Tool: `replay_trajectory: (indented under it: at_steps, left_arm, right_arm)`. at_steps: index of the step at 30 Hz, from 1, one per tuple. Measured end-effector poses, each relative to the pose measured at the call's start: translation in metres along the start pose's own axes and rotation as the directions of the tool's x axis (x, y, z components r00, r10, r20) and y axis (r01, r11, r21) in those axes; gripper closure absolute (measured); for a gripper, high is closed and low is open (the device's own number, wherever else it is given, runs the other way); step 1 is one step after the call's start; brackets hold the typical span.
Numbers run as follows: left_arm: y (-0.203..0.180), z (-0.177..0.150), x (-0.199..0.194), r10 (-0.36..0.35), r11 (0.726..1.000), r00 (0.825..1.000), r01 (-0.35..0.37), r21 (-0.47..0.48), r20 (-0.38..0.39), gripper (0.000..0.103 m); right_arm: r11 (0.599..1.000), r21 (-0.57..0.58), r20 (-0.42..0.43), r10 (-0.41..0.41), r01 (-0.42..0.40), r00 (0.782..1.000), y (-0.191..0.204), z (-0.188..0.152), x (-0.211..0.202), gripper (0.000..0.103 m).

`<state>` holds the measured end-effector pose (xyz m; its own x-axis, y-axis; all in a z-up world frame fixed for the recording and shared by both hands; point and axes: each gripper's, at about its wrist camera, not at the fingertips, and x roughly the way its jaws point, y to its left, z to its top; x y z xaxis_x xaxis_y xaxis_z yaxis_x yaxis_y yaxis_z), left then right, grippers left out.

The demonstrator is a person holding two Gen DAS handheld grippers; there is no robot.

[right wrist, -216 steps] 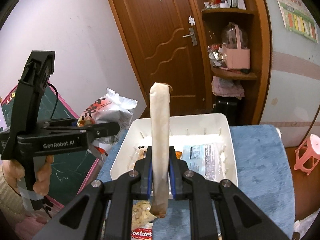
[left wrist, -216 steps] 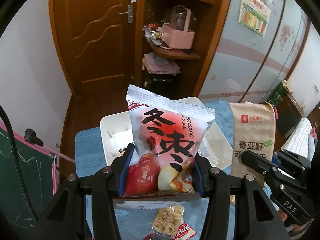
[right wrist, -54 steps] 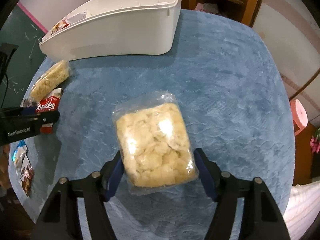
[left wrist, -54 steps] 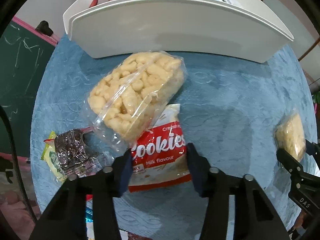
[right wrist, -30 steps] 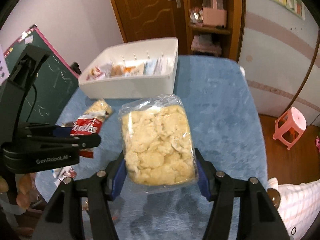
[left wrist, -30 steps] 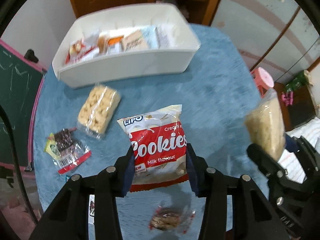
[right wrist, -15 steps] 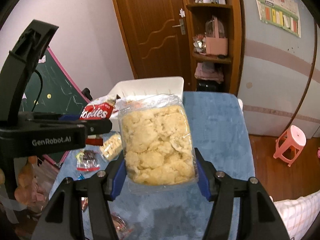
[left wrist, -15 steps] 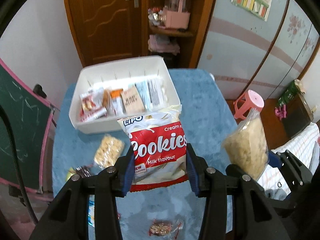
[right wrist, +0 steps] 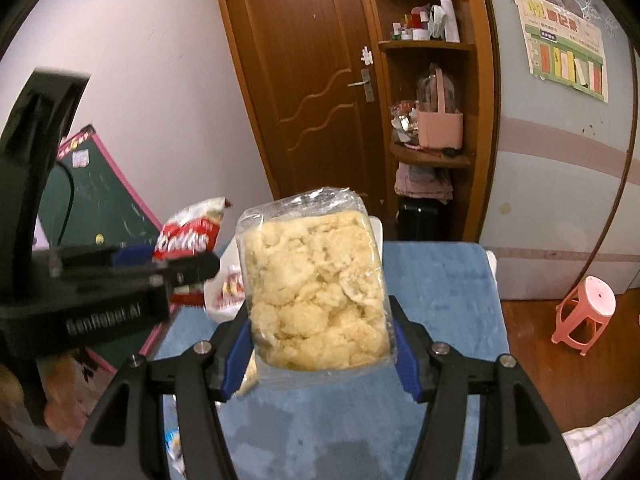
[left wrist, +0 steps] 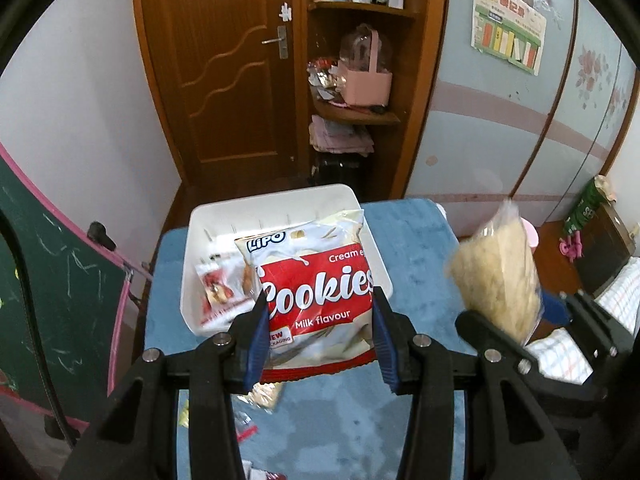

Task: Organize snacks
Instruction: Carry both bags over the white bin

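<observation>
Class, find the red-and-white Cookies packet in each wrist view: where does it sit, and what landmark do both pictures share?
Left wrist view: Cookies packet at centre, clamped in the left tongs, in front of the white bin.
Right wrist view: same packet at middle left, seen edge-on in the other tongs.
Shared landmark: the pink basket on the corner shelf.

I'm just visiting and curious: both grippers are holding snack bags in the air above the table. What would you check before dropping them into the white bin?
1. Left gripper clamped on the cookies bag: ok.
2. Right gripper clamped on the clear bag of pale puffed snacks: ok.
3. White bin in view ahead on the blue table: ok.
4. Free space in the bin: cannot tell; the cookies bag hides much of it, and a red-and-white packet already lies inside.
5. Grippers apart, not touching: ok.
6. Table snacks all collected: not ok; wrappers remain.
</observation>
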<state>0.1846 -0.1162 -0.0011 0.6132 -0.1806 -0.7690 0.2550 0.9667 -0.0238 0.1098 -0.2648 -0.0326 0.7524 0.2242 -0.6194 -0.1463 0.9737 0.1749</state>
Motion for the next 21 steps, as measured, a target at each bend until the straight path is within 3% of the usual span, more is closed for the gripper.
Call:
replay_trajectory:
  at_steps: [10, 21]
  left_arm:
    - [0.049, 0.039, 0.028, 0.01, 1.0, 1.0, -0.01, -0.001, 0.015, 0.059]
    - [0.084, 0.071, 0.07, 0.012, 1.0, 1.0, -0.012, 0.007, 0.013, 0.059]
  right_arm:
    - [0.999, 0.024, 0.027, -0.03, 0.029, 0.999, 0.025, 0.056, 0.042, 0.042]
    - [0.995, 0.082, -0.048, -0.056, 0.06, 0.997, 0.028, 0.071, 0.099, 0.042]
